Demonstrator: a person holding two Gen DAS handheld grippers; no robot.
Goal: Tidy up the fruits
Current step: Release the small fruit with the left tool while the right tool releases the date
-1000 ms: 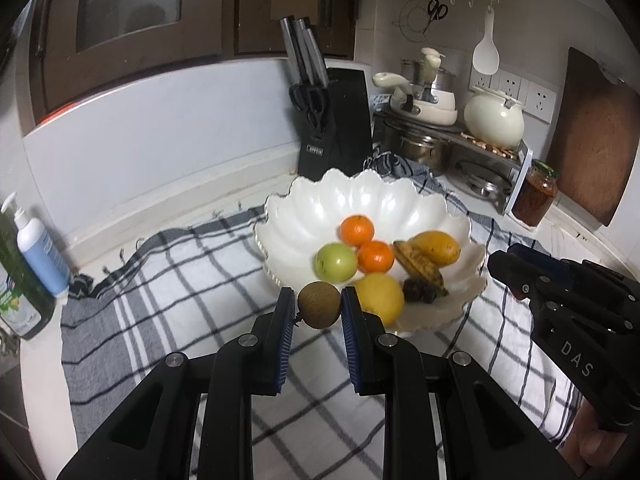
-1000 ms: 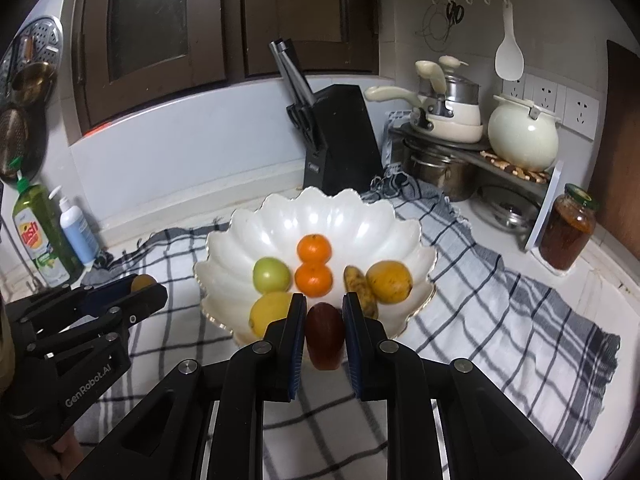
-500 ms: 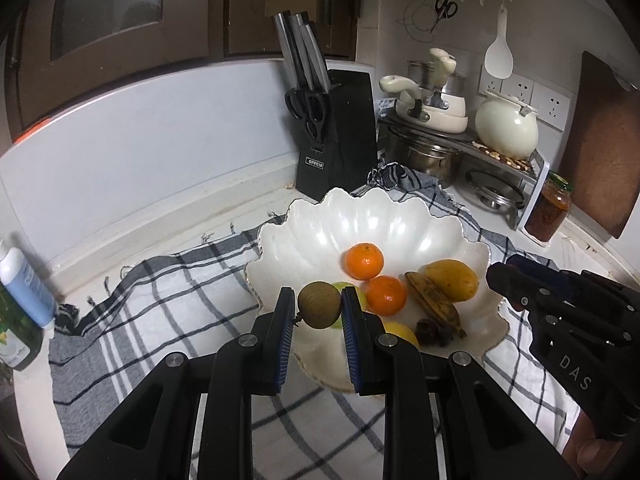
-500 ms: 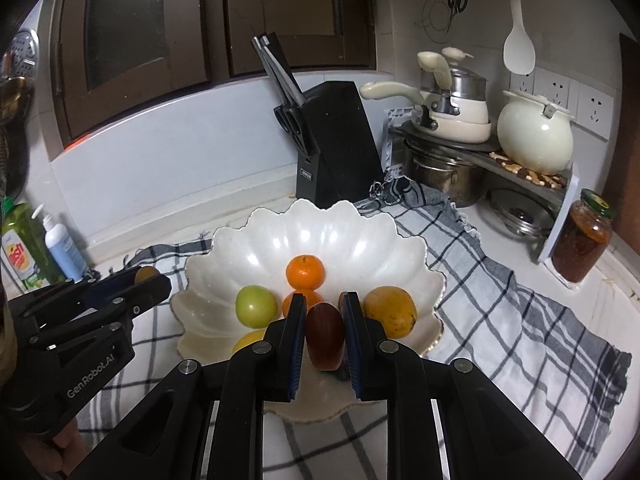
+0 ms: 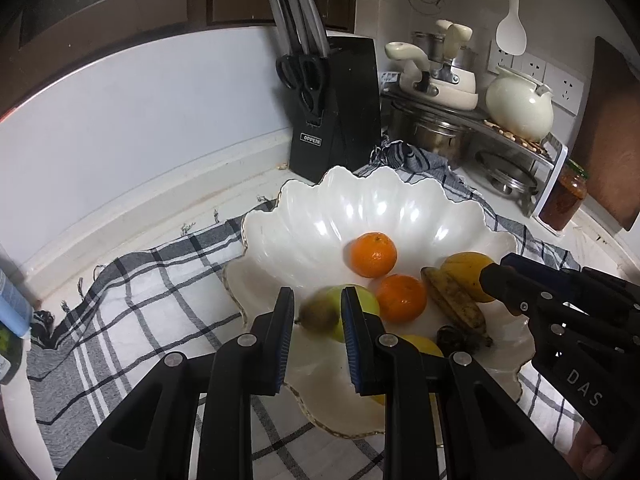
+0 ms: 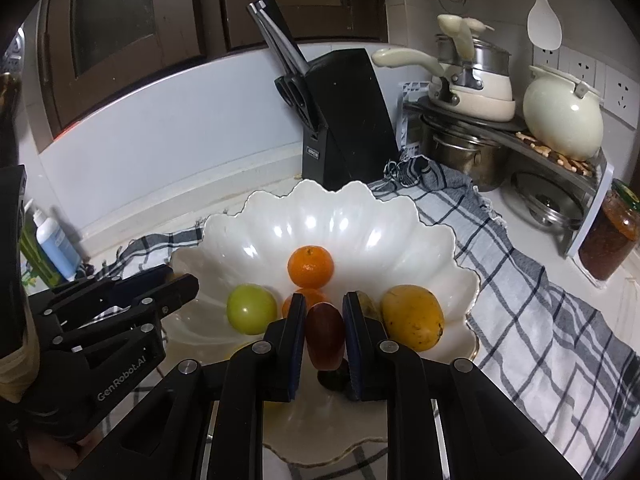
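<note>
A white scalloped bowl [image 5: 312,216] [image 6: 256,232] sits on a checked cloth and holds two oranges [image 5: 374,254] [image 6: 310,266], a green apple [image 6: 251,309], a spotted banana [image 5: 456,306], a yellow mango [image 6: 412,322] and a lemon [image 5: 420,346]. My left gripper [image 5: 314,314] is shut on a brown kiwi [image 5: 318,314], over the bowl's near left side. My right gripper [image 6: 324,330] is shut on a dark red fruit [image 6: 325,336], over the bowl's near middle. Each gripper shows in the other's view.
A black knife block [image 5: 336,108] stands behind the bowl. Pots and a cream kettle [image 5: 520,104] sit on a rack at the back right, with a red jar [image 6: 608,240] beside it. Soap bottles [image 6: 52,240] stand at the far left. The checked cloth [image 5: 132,300] covers the counter.
Both grippers have moved forward over the bowl, each still holding its fruit. The kiwi now looks blurred between the left fingers.
</note>
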